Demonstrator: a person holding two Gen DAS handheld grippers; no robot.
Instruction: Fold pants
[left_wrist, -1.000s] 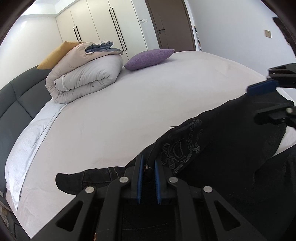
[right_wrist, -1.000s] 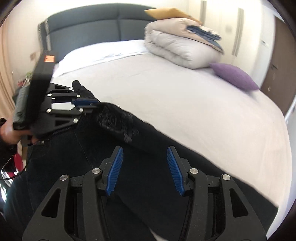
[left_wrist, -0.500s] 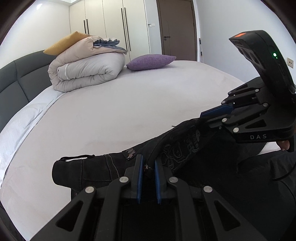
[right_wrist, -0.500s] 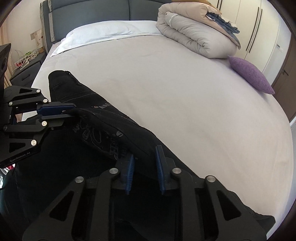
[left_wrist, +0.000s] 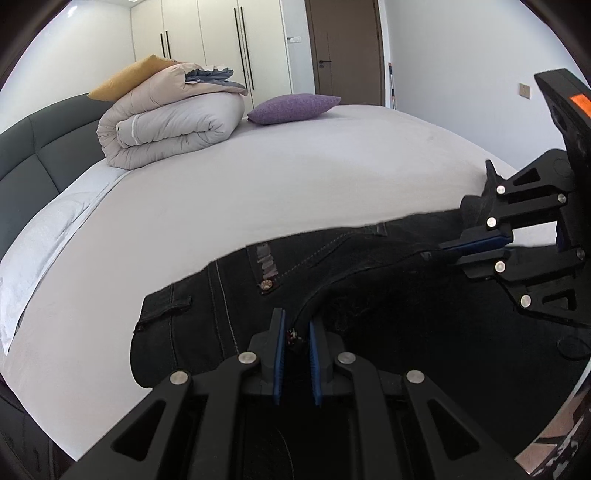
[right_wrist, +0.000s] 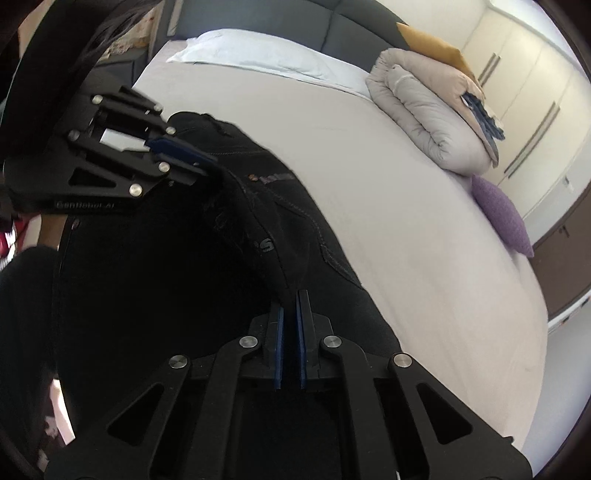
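Black denim pants (left_wrist: 221, 295) lie along the near edge of a bed (left_wrist: 295, 166) with a white sheet. Their waistband, button and stitched seams face up. My left gripper (left_wrist: 295, 321) is shut on a raised fold of the dark fabric. My right gripper (right_wrist: 290, 299) has its jaws closing tight on the same ridge of cloth further along, with the fabric pinched between the blue pads. Each gripper shows in the other's view: the right gripper (left_wrist: 443, 253) at right, the left gripper (right_wrist: 210, 162) at upper left. The fold of the pants (right_wrist: 295, 221) is stretched between them.
A rolled beige duvet (left_wrist: 170, 125) with a yellow pillow (left_wrist: 125, 79) lies at the head of the bed, with a purple cushion (left_wrist: 291, 107) beside it. A grey headboard (left_wrist: 29, 155) is at left. Wardrobe doors and a brown door (left_wrist: 343, 51) stand beyond. White sheet stretches past the pants.
The right gripper went from open above the pants to shut on the fabric fold. Both grippers moved along the bed, and more waistband lies flat on the sheet.
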